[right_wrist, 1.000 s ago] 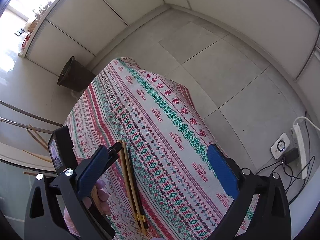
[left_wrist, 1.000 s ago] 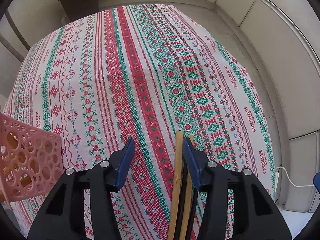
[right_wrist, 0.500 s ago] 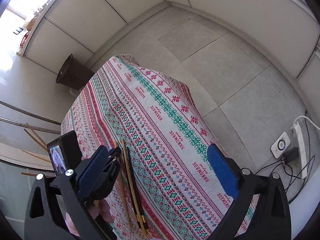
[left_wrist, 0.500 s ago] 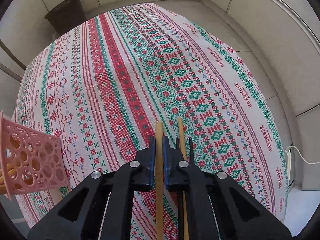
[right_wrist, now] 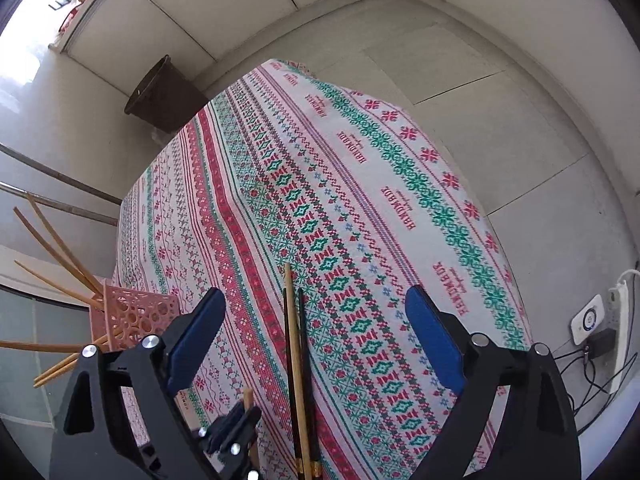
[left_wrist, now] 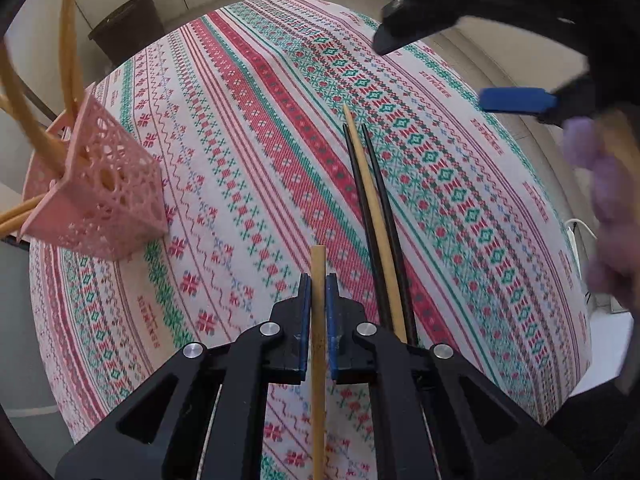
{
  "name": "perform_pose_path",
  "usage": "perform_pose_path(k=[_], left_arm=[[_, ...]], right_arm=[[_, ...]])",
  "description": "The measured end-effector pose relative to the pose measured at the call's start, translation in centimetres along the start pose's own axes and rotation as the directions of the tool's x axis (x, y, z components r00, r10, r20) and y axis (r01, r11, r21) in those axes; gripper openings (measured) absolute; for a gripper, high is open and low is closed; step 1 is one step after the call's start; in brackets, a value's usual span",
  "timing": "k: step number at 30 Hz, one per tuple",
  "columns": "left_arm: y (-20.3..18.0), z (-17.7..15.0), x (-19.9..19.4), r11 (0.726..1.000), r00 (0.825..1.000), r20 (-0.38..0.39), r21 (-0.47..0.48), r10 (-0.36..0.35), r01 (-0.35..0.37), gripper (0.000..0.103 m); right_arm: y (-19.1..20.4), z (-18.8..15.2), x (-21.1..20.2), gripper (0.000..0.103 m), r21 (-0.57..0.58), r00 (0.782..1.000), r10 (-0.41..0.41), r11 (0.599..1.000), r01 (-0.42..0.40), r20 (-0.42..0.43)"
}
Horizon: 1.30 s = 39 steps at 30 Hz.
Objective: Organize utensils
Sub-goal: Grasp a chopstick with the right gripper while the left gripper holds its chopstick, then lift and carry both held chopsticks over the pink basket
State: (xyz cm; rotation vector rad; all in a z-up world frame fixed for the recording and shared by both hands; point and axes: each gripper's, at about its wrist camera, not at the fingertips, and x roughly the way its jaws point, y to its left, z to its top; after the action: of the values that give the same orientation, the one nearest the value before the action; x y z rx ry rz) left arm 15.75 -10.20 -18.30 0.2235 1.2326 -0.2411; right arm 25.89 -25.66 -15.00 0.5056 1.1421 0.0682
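Clamping a bamboo chopstick, left gripper; right gripper jaws apart, closing, seemingly around nothing.

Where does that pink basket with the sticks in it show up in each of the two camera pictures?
Left wrist view: pink basket at the left edge, tilted by the lens.
Right wrist view: pink basket at lower left, behind the gripper's left finger.
Shared landmark: the dark bin beyond the table's far end.
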Motion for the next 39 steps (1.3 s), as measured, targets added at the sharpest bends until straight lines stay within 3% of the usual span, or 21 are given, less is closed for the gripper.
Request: perform_pose_path(k=[4,7,10,18,26,29,36,39], left_arm=[[0.1,-2.5,-2.8,0.999,0.999,0.030,-0.004,-0.036,0.036,0.007],[0.7,-3.8,-4.4,0.998,0.997,0.055,-0.023,-0.062,0.063,0.007],[1.0,-5.0,-6.0,0.995,0.993,0.080,-0.039,-0.086,0.090,0.007],[3.4,-5.0,-7.0,0.991,0.988,0.109,-0.072,-0.109,0.117,0.006],[5.6,-4.9,-6.6,0.989,0.988,0.103,-0.088,-0.111,0.120,0.007],[6.2,-4.9,-6.4,0.988,0.989,0.100,-0.096,-0.113,0.123,0.006],[6.6,-4.6,-6.3,0.987,0.988,0.099,-0.099,-0.115,0.125,0.007],[6.9,-4.7,-6.4,0.987,0.989,0.095,-0.107,-0.110,0.120,0.007]], right_arm=[[0.2,0.1,2.7,0.059,0.005,0.999,0.011,1.000,-0.011,-0.036],[0.4,0.1,3.7,0.051,0.005,0.998,0.019,1.000,-0.018,-0.053],[0.7,-0.2,4.1,0.043,-0.021,0.998,-0.026,0.999,0.024,-0.059],[2.1,-0.2,5.0,0.039,-0.059,0.998,-0.051,0.997,0.049,-0.038],[3.8,-0.3,6.0,0.024,-0.100,0.997,-0.060,0.993,0.056,-0.039],[4.2,-0.7,5.4,0.017,-0.126,0.994,-0.107,0.987,0.103,-0.029],[4.5,-1.6,6.4,0.016,-0.173,0.983,-0.177,0.971,0.168,-0.040],[4.4,-1.7,6.4,0.016,-0.158,0.985,-0.163,0.975,0.154,-0.047]])
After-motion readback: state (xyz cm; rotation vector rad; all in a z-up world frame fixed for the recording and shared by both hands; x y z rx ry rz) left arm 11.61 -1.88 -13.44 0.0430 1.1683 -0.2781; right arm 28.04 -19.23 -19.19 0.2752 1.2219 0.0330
